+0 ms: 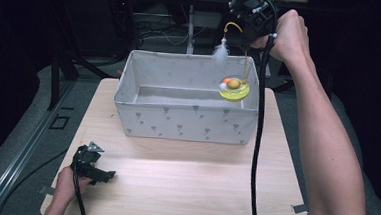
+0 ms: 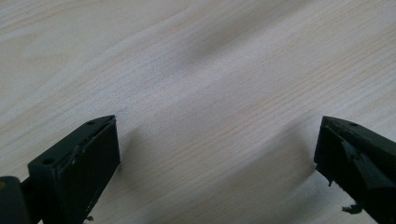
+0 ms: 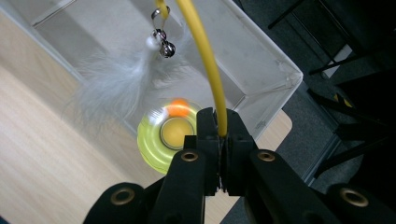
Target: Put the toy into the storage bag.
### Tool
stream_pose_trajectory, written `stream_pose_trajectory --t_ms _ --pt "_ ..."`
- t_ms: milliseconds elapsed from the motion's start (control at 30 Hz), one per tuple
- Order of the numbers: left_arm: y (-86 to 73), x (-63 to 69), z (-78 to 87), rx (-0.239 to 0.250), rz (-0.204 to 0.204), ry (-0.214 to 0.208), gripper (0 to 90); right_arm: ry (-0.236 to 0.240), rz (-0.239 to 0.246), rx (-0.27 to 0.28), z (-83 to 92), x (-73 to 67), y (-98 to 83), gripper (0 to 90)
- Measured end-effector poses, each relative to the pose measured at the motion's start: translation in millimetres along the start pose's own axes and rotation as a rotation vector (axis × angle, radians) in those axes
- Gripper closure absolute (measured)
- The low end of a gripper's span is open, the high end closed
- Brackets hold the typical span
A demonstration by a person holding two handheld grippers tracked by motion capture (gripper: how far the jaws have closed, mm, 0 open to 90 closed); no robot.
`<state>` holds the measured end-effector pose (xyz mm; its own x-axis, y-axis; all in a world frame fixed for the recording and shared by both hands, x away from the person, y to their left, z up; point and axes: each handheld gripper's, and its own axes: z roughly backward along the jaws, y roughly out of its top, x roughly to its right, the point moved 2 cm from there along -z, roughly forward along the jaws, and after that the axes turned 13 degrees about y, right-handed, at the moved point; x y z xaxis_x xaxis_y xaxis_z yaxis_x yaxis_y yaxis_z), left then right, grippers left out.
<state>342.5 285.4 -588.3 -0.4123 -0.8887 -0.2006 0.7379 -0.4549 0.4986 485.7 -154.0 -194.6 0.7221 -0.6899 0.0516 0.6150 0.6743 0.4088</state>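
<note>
- Yellow wire stem of the round yellow-green cat toy is pinched in the right tool, hanging above the grey fabric bin, likely for lowering inside.
- Left tool gapes wide, idle on the pale wooden desk before the bin.

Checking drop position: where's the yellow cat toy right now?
In the high view the cat toy hangs from the right gripper over the far right corner of the fabric bin, its yellow wand pinched between the shut jaws.

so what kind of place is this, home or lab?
Most likely a lab recording station, not a home. A small wooden table stands against a dark backdrop with loose cables behind it, a single fabric bin sits on it, and a person works with handheld grippers: left, right.
</note>
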Motion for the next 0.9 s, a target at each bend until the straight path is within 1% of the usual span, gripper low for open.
stream_pose_trajectory --t_ms 33,67,100,233,300,400,500,600,733,900 --pt "0.0 0.0 0.0 0.000 0.000 0.000 0.2 0.000 0.000 0.000 0.0 0.0 0.0 88.2" --pt "0.0 -0.1 -0.2 -0.001 0.001 -0.001 0.2 0.001 -0.014 0.008 -2.2 3.9 -0.1 88.2" --pt "0.1 -0.2 -0.1 0.000 -0.004 -0.001 0.2 -0.003 -0.017 0.005 -3.0 6.2 -0.3 88.2" --pt "0.1 0.2 0.1 0.000 -0.001 -0.001 0.2 -0.002 -0.043 0.025 -8.7 12.7 -2.2 88.2" --pt "0.1 -0.1 0.1 0.001 -0.004 0.000 0.2 -0.007 -0.045 0.026 -9.6 14.1 -2.7 88.2" --pt "0.1 0.0 0.1 0.001 -0.001 0.000 0.2 -0.010 -0.063 0.023 -17.2 21.1 -6.1 88.2" --pt "0.2 0.2 0.1 0.001 -0.002 -0.001 0.2 -0.016 -0.067 0.028 -21.0 24.8 -8.2 88.2" --pt "0.1 0.0 0.4 0.004 -0.002 0.002 0.2 -0.009 -0.083 0.024 -27.3 31.4 -13.2 88.2" --pt "0.3 -0.1 0.4 -0.001 -0.003 -0.003 0.2 -0.012 -0.089 0.018 -32.0 35.2 -17.3 88.2" --pt "0.1 0.0 0.0 -0.002 -0.005 -0.003 0.2 -0.004 -0.108 0.028 -40.0 40.0 -21.4 88.2"
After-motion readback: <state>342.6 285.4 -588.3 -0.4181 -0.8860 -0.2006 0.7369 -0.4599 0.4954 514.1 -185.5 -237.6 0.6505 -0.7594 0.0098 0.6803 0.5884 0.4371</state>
